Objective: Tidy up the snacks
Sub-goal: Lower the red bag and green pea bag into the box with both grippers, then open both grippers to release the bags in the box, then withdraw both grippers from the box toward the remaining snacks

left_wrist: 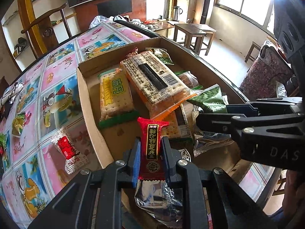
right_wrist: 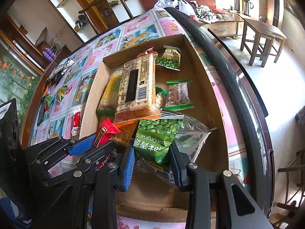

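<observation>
Jaws of left gripper (left_wrist: 150,157) clamp red snack packet (left_wrist: 152,143); right gripper (right_wrist: 152,160) pinches green pea packet (right_wrist: 155,139).

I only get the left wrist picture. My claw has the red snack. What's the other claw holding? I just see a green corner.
Observer: The right gripper is shut on a green pea packet, printed "Peas Original", held over the cardboard box.
Operator: Is there another pea bag in the box?
Observer: Yes, a smaller green garlic pea packet lies near the far end, beside the big cracker pack.
Operator: What's under the green one I'm near?
Observer: A silvery foil packet lies beneath it, poking out on the right.
Operator: Does my red snack show from there?
Observer: Yes, the red snack sticks up between the left gripper's blue pads, just left of the pea packet.
</observation>
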`<state>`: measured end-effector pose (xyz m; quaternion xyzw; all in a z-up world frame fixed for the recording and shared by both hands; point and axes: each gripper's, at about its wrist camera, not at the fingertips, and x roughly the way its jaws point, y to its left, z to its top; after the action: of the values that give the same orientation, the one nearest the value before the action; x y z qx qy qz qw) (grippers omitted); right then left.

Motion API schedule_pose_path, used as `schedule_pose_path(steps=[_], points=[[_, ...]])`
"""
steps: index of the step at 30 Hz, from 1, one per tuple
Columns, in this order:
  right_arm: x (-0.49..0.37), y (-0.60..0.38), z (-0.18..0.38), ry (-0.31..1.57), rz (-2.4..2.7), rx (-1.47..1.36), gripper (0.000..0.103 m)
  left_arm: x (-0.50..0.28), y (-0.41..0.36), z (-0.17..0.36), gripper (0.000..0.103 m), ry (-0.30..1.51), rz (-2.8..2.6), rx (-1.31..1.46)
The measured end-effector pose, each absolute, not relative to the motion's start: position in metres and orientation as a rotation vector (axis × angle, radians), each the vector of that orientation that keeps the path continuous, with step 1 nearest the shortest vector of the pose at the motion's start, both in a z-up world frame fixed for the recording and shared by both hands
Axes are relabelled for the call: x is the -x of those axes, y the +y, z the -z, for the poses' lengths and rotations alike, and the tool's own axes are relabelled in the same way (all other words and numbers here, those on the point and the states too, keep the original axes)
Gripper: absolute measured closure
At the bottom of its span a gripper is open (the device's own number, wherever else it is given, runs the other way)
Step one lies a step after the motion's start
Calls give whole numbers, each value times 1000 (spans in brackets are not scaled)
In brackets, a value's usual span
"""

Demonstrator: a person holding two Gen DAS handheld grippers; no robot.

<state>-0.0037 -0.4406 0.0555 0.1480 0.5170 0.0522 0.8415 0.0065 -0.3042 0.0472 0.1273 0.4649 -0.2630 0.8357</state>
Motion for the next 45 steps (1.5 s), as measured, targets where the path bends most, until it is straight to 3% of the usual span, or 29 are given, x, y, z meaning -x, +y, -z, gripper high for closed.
schedule_pose_path(steps=[11,15,28,45], points=[[0,-440,-55,1093,-102,-309,63,-6,-306,-48,82,972,564,-288],[2,-443,-58,1088,-92,-320,55,-2,-308,-50,70,961,572,-296],[17,-458,-75,1038,-40,-362,49,10,-305,-70,61,913,592,-287],[3,-395,-97,1010,-121,-335,49,-1,-182,-88,57,900,402,-118]])
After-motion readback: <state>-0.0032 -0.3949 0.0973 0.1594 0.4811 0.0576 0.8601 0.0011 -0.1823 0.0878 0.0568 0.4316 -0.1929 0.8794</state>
